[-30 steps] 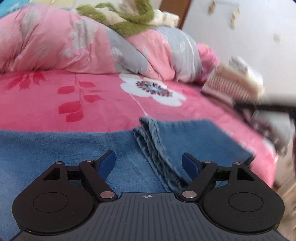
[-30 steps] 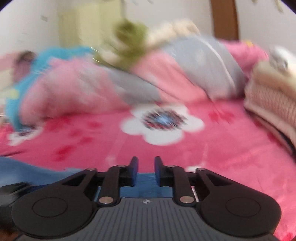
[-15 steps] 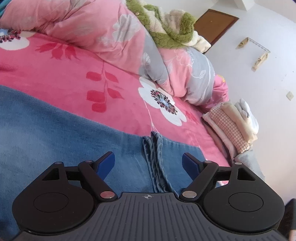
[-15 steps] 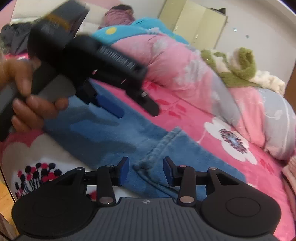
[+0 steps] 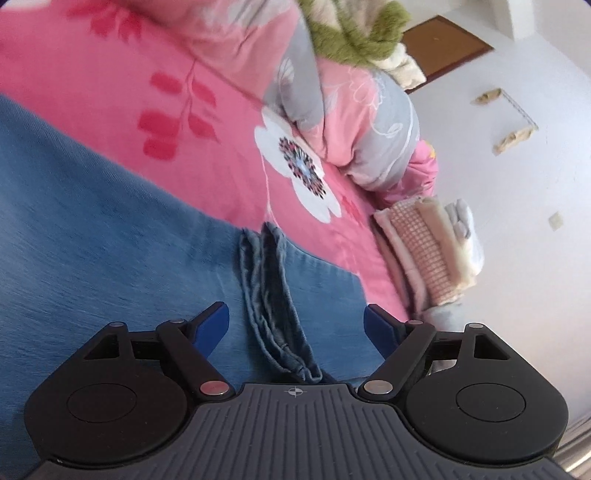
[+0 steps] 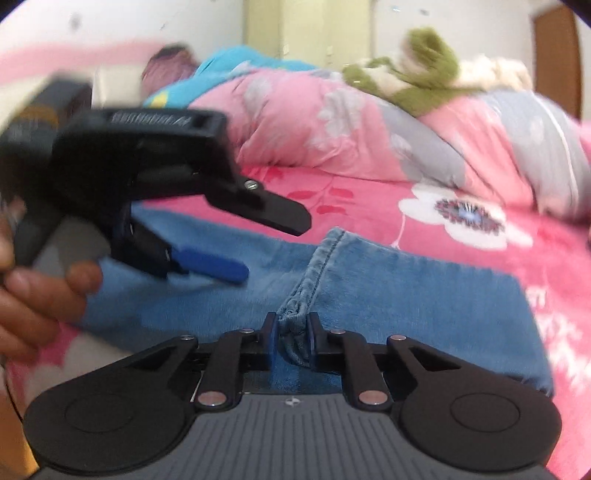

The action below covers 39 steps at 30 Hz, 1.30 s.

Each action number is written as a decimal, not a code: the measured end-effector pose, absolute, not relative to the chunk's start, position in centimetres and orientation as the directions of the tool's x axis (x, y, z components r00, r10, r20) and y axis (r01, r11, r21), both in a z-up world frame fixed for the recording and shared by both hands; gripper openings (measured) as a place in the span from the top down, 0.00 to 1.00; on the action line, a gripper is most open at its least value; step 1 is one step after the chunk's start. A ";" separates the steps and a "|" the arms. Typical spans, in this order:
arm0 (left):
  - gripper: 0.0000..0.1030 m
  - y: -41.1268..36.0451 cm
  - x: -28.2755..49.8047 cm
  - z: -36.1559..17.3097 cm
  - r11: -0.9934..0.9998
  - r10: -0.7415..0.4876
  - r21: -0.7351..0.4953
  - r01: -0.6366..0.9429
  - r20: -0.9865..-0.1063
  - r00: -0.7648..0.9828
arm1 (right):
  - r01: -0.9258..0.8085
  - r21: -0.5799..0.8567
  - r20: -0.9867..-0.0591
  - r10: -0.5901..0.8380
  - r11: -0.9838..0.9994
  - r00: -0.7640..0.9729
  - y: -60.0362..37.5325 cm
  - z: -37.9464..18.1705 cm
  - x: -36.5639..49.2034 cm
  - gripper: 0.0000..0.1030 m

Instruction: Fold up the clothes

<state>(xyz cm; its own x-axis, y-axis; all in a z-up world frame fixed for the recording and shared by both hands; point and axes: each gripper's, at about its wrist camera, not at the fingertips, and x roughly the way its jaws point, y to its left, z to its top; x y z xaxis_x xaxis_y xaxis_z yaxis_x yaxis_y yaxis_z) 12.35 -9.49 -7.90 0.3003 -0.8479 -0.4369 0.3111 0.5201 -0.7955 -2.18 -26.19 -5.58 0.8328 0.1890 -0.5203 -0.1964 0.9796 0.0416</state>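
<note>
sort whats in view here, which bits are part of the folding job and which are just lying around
In the job:
- jeans, hem pinched by the right gripper
- left gripper, fingers spread wide above the denim

Lying about:
- folded stack at the bed edge
- pink quilt
- green-and-cream blanket

A home bedroom — a bed under a pink flowered sheet point(image 5: 221, 162), a bunched quilt point(image 6: 332, 122) heaped along its far side, folded laundry point(image 5: 432, 251) stacked by the white wall, a wooden door point(image 5: 443, 48) beyond.
</note>
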 end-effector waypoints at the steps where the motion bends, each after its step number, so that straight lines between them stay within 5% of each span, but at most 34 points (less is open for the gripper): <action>1: 0.20 -9.8 12.7 -8.1 0.508 -0.856 -0.807 0.303 -0.431 0.287 | -0.195 0.071 -0.510 0.204 0.978 0.835 -26.7 -5.5 -2.3 0.85; 11: 0.21 -12.7 15.1 -8.8 0.509 -0.858 -0.818 0.266 -0.459 0.229 | -0.208 0.259 -0.419 0.304 0.943 0.856 -30.1 -5.1 -2.6 0.85; 22: 0.84 -15.0 14.5 -6.8 0.626 -0.779 -0.691 0.362 -0.576 0.247 | -0.220 0.250 -0.386 0.305 0.943 0.871 -29.8 -4.6 -2.9 0.85; 39: 0.91 -3.8 13.1 0.1 0.639 -0.755 -0.684 0.351 -0.471 0.456 | -0.387 0.150 -0.315 0.415 0.910 0.854 -21.0 1.7 -1.9 0.85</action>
<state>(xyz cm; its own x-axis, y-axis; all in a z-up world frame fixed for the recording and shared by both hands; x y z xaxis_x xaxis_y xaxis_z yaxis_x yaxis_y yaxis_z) 13.12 -3.79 0.14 0.4562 -0.7547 -0.4714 0.3509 0.6394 -0.6841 -1.95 -21.01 1.69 0.8536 0.4147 -0.3153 -0.3868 0.9100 0.1496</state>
